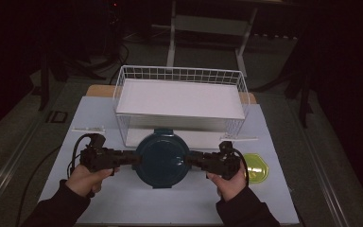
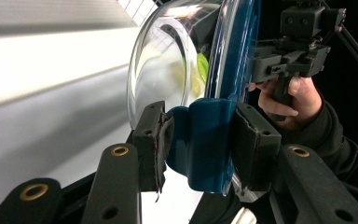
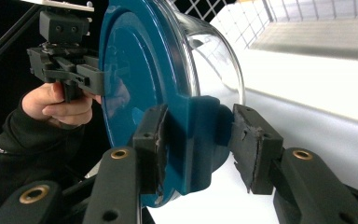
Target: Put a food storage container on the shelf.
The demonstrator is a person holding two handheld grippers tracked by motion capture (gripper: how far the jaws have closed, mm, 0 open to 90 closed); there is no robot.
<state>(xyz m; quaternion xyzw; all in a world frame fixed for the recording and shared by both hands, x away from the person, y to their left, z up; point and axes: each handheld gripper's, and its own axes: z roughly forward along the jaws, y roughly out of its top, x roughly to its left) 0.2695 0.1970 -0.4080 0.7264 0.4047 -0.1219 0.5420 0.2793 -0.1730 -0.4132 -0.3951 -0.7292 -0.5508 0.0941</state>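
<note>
High view: the left gripper (image 1: 134, 159) and the right gripper (image 1: 189, 160) each pinch a side latch tab of the round glass container with a teal lid (image 1: 162, 158), which sits at lower centre of the frame, just in front of the white wire basket (image 1: 179, 101) and above the surface (image 1: 123, 198). Judged from this, the two-handed grasp is done, while the placing, probably into the basket, is left. No brand, label or writing is legible.
</note>
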